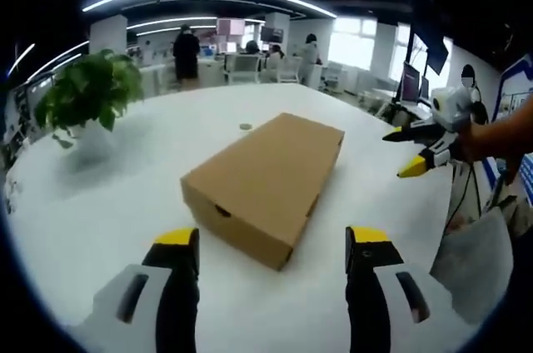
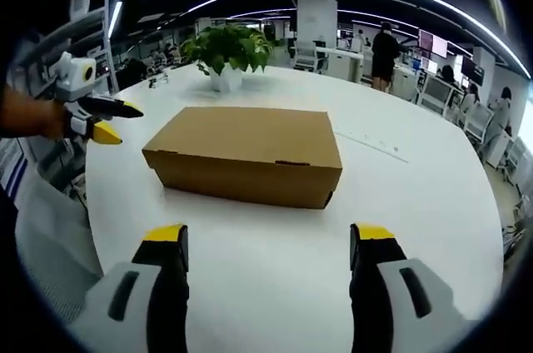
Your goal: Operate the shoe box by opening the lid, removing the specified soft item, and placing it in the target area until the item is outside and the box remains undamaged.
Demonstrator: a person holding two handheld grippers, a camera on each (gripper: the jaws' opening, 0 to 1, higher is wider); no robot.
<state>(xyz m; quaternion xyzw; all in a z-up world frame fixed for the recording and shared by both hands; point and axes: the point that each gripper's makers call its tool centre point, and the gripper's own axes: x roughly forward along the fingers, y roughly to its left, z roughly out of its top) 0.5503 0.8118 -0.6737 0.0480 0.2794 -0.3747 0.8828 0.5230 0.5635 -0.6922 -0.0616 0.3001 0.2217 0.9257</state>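
Left gripper view: shoe box [image 1: 266, 182], lid seemingly closed, lying on white table [image 1: 125, 203]. I am holding left gripper [image 1: 272, 257] and right gripper [image 2: 270, 253] spread apart, facing it, probably for lid access.

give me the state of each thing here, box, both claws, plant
shoe box: lid shut, flat on the white table, untouched
left claw: open, empty, short of the box
right claw: open, empty, short of the box
potted plant: upright on the table beyond the box
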